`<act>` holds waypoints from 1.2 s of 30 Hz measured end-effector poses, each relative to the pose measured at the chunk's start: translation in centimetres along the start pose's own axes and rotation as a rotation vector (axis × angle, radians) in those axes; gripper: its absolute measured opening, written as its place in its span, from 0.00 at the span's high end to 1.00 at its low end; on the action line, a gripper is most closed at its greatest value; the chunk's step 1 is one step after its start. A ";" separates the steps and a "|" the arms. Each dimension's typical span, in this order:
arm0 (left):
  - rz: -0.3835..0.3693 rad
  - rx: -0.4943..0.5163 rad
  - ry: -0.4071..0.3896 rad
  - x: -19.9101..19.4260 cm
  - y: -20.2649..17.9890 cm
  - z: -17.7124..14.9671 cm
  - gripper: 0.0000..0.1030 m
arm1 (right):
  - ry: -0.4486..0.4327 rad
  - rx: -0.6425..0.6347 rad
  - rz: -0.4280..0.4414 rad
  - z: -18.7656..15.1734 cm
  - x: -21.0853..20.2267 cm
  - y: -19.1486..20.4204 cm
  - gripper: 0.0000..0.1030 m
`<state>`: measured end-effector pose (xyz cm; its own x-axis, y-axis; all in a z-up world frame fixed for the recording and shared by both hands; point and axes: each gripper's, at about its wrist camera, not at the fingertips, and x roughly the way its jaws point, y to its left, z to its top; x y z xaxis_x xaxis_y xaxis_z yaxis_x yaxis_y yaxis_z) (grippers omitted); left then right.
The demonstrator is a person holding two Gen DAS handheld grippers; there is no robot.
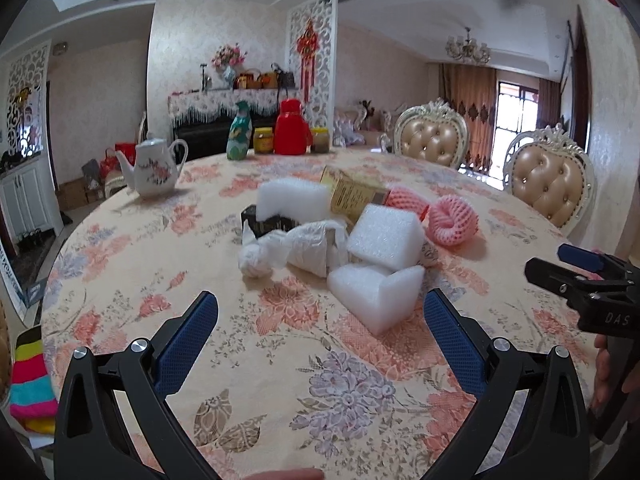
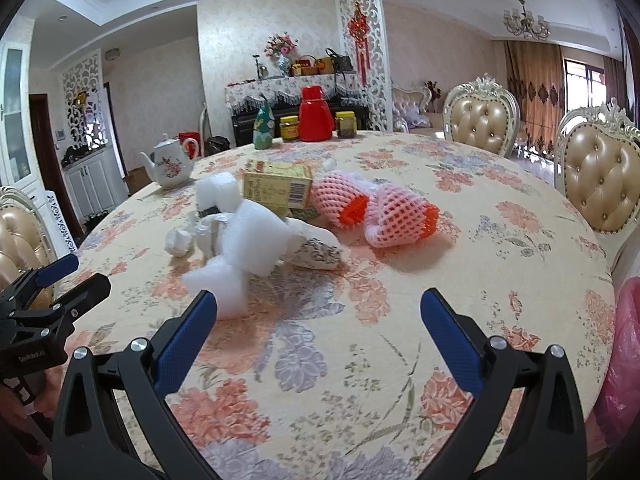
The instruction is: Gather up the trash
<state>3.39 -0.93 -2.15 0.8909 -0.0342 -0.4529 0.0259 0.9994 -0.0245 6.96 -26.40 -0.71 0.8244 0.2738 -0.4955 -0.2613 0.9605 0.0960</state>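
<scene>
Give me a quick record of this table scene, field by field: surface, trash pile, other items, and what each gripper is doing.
surface: round table with floral cloth
trash pile: white foam blocks, crumpled white wrapper, yellow carton, two pink foam fruit nets, clustered mid-table
other items: white teapot, red flask, green bottle, two jars at the far edge
left gripper: open, empty, aimed at the nearest foam block
right gripper: open, empty, above the cloth short of the pile
bag: pink plastic at the right edge of the right wrist view

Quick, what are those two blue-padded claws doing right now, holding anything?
Left gripper: open, holding nothing, above the floral tablecloth.
Right gripper: open, holding nothing.
</scene>
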 end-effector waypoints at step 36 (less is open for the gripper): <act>-0.024 0.033 0.231 7.2 1.1 0.0 0.45 | 0.132 0.019 0.137 3.0 9.2 1.3 0.04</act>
<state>9.80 -0.05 -5.43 0.7625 -0.0556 -0.6446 0.0640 0.9979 -0.0104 15.72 -22.46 -2.61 0.7086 0.3939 -0.5854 -0.3557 0.9159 0.1858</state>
